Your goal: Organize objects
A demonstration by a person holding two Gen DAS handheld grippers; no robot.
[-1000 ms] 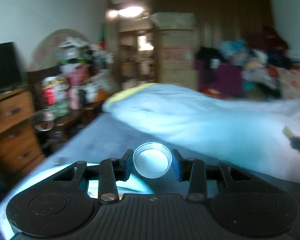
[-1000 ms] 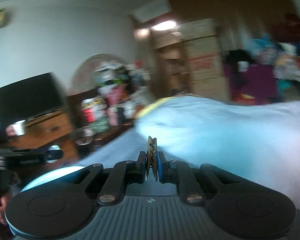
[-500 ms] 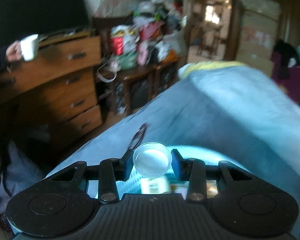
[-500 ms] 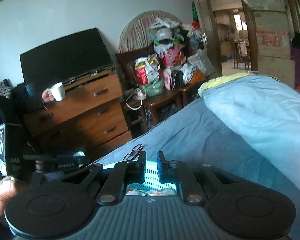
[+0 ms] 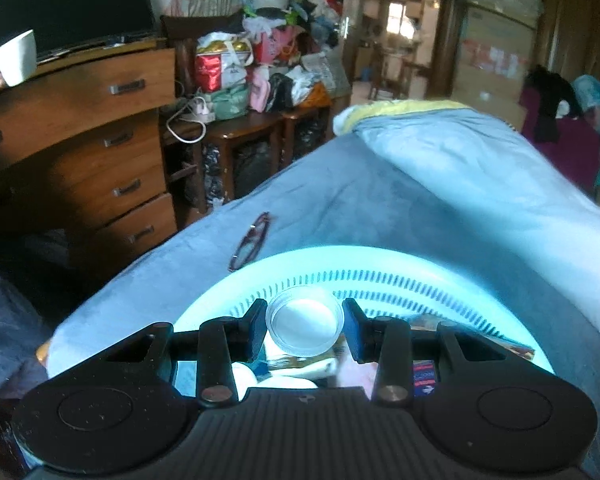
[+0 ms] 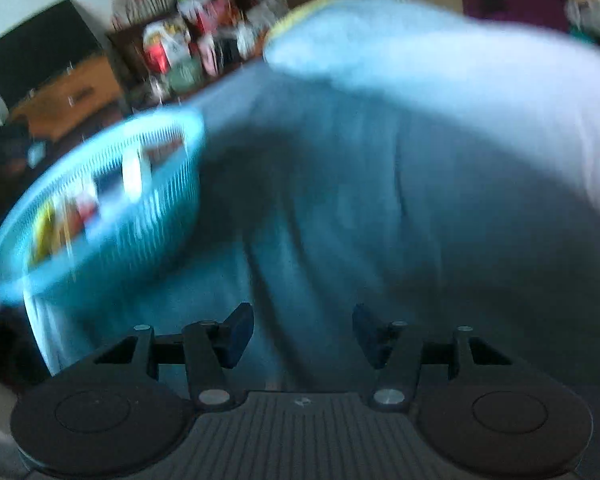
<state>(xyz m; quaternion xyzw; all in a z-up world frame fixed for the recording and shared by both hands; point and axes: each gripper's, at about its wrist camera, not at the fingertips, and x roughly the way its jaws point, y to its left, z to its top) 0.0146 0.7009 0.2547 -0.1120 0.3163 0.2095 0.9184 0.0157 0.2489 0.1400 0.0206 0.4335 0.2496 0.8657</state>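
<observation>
My left gripper [image 5: 304,330] is shut on a small clear round container [image 5: 304,326] and holds it above a light blue slotted basket [image 5: 380,264] that stands on the bed. Inside the basket lie several packets and white items, partly hidden by the gripper. In the blurred right wrist view, my right gripper [image 6: 302,336] is open with nothing between its fingers, hanging over the blue bedsheet [image 6: 380,200]. From there the basket [image 6: 172,128] sits to the upper left, holding colourful items.
Red-framed glasses [image 5: 252,240] lie on the sheet just beyond the basket. A folded pale blue quilt [image 5: 460,152] covers the bed's far right. A wooden dresser [image 5: 100,128] and a cluttered side table [image 5: 252,120] stand left. A hand holds a white cup [image 5: 16,58].
The left gripper has swung down and left until its container hangs over the basket. The right gripper let go of the thin flat object, opened wide and swung right, away from the basket.
</observation>
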